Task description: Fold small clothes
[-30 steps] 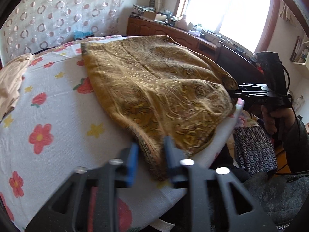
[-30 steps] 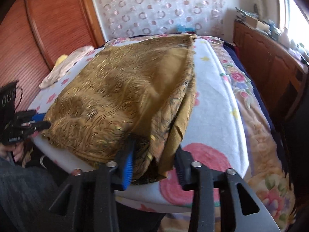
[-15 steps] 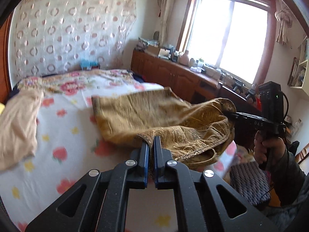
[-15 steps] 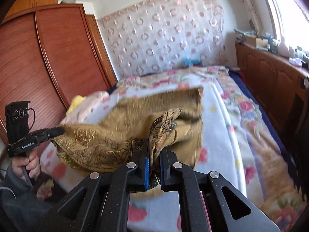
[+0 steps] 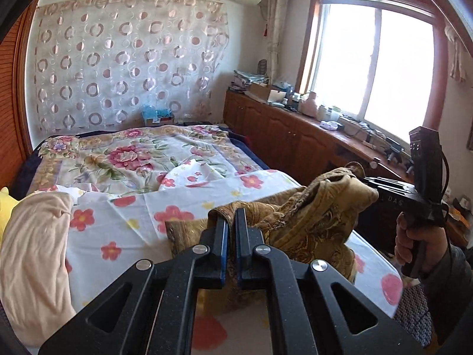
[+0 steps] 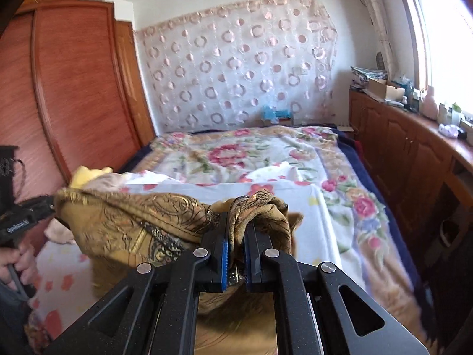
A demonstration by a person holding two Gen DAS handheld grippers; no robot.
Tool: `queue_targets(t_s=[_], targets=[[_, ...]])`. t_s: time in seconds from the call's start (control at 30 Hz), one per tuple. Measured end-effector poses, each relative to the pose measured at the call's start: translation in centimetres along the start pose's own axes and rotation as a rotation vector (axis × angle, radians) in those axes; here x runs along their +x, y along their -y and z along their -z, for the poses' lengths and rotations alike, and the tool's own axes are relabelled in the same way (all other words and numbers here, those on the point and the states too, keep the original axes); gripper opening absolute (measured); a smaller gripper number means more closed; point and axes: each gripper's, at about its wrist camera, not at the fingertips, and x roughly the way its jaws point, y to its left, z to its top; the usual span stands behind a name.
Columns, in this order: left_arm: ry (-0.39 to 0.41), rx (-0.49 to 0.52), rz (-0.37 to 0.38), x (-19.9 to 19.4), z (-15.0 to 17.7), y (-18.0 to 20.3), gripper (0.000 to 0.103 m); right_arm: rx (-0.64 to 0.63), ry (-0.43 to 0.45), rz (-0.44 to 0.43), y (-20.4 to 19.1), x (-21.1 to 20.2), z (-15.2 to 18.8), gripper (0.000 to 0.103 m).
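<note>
A golden-brown patterned garment (image 5: pixel 310 222) hangs lifted above the near end of the bed, stretched between both grippers. My left gripper (image 5: pixel 231 216) is shut on one corner of it. In the same view the right gripper (image 5: pixel 362 179) grips the other corner at the right. From the right wrist view, my right gripper (image 6: pixel 236 222) is shut on a bunched corner of the garment (image 6: pixel 133 222). The left gripper (image 6: pixel 51 204) holds the far corner at the left edge there. The cloth sags between the two and its lower part trails toward the bed.
The bed (image 5: pixel 127 159) carries a white flowered sheet and a floral blanket. A beige garment (image 5: pixel 32 245) and something yellow lie at its left side. A wooden cabinet (image 5: pixel 295 136) with clutter runs under the window on the right. A wooden wardrobe (image 6: pixel 74 88) stands on the left.
Both grippers have shut on the garment's near corners and risen, lifting it off the bed and bunching it. The cloth lay spread flat a second ago.
</note>
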Motion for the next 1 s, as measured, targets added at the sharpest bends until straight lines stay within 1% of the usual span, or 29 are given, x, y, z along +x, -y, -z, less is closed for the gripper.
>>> queue_targets(t_s=[0.03, 0.07, 0.13, 0.17, 0.2, 0.23, 0.27, 0.3, 0.33, 0.37, 0.4, 0.43, 0.5, 0.57, 0.7, 0.77, 0.9, 1.0], targets=[[-0.023, -0.010, -0.029, 1.5, -0.4, -0.6, 0.005, 0.005, -0.020, 0.002, -0.6, 0.4, -0.5, 0.008], [-0.046, -0.019, -0.058, 2.8, -0.5, -1.2, 0.005, 0.014, -0.055, -0.003, -0.4, 1.8, -1.0, 0.008], [-0.086, -0.049, -0.092, 4.7, -0.2, -2.4, 0.005, 0.010, -0.102, -0.001, -0.7, 3.5, -1.8, 0.014], [-0.105, -0.059, -0.095, 5.4, 0.0, -2.8, 0.005, 0.006, -0.125, 0.010, -0.8, 3.9, -2.0, 0.017], [-0.123, -0.062, -0.094, 5.7, 0.3, -2.9, 0.005, 0.003, -0.136, 0.019, -1.0, 3.8, -2.2, 0.025], [-0.143, -0.065, -0.089, 6.0, 0.5, -3.2, 0.006, -0.004, -0.123, 0.041, -1.1, 3.4, -2.4, 0.030], [-0.146, -0.072, -0.079, 5.9, 0.8, -3.2, 0.012, -0.014, -0.096, 0.056, -1.3, 2.2, -2.7, 0.039], [-0.141, -0.076, -0.077, 5.6, 1.0, -3.4, 0.022, -0.024, -0.073, 0.054, -1.7, 1.3, -2.9, 0.045], [-0.132, -0.076, -0.086, 5.2, 1.0, -3.4, 0.026, -0.036, -0.062, 0.057, -2.4, 0.3, -2.8, 0.047], [-0.117, -0.077, -0.094, 4.7, 0.7, -3.2, 0.034, -0.060, -0.057, 0.078, -3.1, -0.7, -2.7, 0.048], [-0.105, -0.077, -0.095, 3.9, 0.7, -3.1, 0.035, -0.091, -0.054, 0.090, -3.9, -1.5, -2.1, 0.048], [-0.094, -0.074, -0.091, 2.9, 0.6, -3.0, 0.037, -0.128, -0.055, 0.079, -4.8, -2.5, -1.3, 0.048], [-0.077, -0.058, -0.083, 1.7, 0.3, -2.7, 0.043, -0.188, -0.073, 0.005, -7.2, -3.4, 0.6, 0.048], [-0.065, -0.032, -0.074, 0.1, 0.3, -2.1, 0.051, -0.210, -0.120, -0.049, -8.9, -3.4, 2.6, 0.048], [-0.048, 0.009, -0.075, -1.8, 0.8, -1.1, 0.052, -0.245, -0.205, -0.123, -11.7, -2.1, 6.1, 0.048], [-0.048, 0.019, -0.069, -2.2, 1.3, -0.9, 0.052, -0.264, -0.245, -0.132, -12.9, -1.2, 7.5, 0.048], [-0.063, 0.017, -0.053, -2.4, 2.2, -0.8, 0.052, -0.284, -0.298, -0.160, -13.9, 0.7, 8.5, 0.048], [-0.068, 0.017, -0.043, -2.3, 2.7, -0.5, 0.052, -0.308, -0.325, -0.170, -14.6, 1.1, 9.1, 0.048]])
